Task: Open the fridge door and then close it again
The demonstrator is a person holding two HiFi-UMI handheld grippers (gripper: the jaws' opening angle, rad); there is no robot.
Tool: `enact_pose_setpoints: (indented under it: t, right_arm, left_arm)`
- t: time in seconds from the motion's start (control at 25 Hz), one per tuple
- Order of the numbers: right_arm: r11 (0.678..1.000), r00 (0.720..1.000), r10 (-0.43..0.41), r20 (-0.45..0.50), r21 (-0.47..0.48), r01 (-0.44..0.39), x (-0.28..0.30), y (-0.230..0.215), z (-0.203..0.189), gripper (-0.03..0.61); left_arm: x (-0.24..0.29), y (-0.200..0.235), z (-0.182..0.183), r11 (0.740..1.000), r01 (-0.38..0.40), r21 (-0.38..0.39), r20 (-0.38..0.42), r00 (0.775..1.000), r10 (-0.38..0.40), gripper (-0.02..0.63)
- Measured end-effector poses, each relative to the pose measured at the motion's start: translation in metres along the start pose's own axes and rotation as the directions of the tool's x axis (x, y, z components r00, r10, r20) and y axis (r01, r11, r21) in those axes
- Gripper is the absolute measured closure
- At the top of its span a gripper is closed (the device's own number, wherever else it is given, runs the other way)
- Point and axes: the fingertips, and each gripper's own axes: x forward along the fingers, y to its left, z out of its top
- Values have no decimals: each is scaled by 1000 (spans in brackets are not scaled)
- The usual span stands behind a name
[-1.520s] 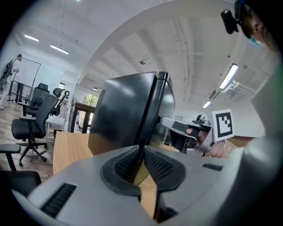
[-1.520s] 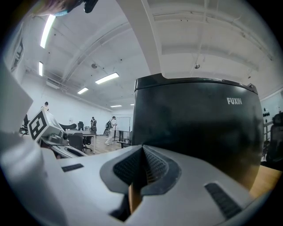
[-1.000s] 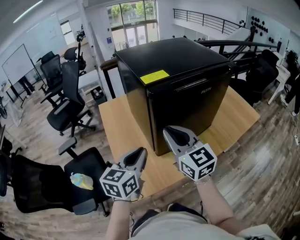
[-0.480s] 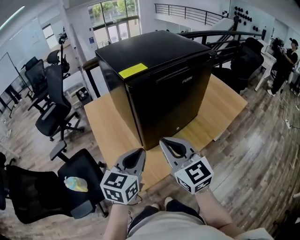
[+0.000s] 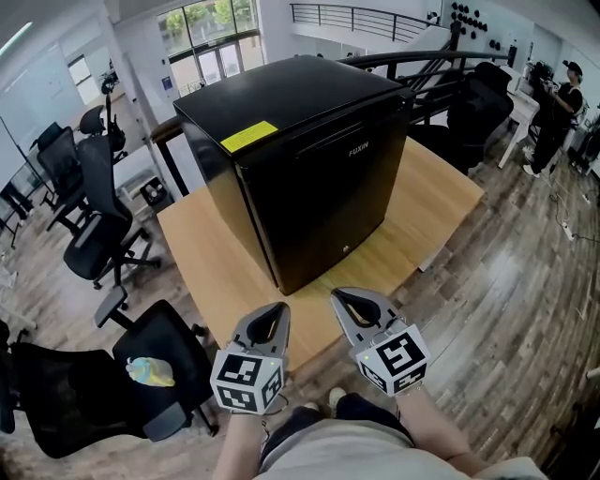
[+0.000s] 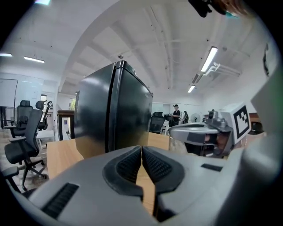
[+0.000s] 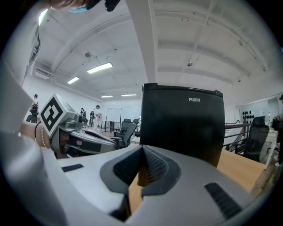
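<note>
Black fridge (image 5: 300, 159) on wooden surface (image 5: 202, 253), set twd its far-left part. Door shut flush, "FUXIN" near the door's top edge, yellow label (image 5: 248, 137) on top by the front-left corner. Bare wood in front of it and to the right.

L hand-held gripper (image 5: 277, 309): jaws just been closing, now together, pads meeting, nothing btwn them. Hangs at the surface's near edge, pointing twd the fridge's near corner, clear of it.

R hand-held gripper (image 5: 339, 296): jaws pressed together too, empty. Just beside the L one, side by side, tips well short of the door. Marker cubes on both face up twd the head cam.

L gripper view: fridge corner straight ahead, side wall and door seam both showing, other hand-held gripper at right. R gripper view: door front square ahead w/ brand name up top, wood below.

Around: black office chair (image 5: 155, 352) at lower left w/ a yellowish item (image 5: 150, 371) on the seat, can't tell what. More chairs (image 5: 94, 216) farther left. Wood floor (image 5: 506, 281) at right. Person (image 5: 562, 89) standing far right in bkgd. Railing (image 5: 366, 17) behind the fridge.
</note>
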Motion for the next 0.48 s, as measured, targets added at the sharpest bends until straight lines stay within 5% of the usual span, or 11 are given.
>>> enact_pose_setpoints:
  t: [0.48]
  right_arm:
    - [1000, 1000, -17, -7, 12, 17, -3, 3, -4, 580]
  left_arm:
    - [2, -5, -5, 1000, 2, -8, -14, 1000, -2, 607]
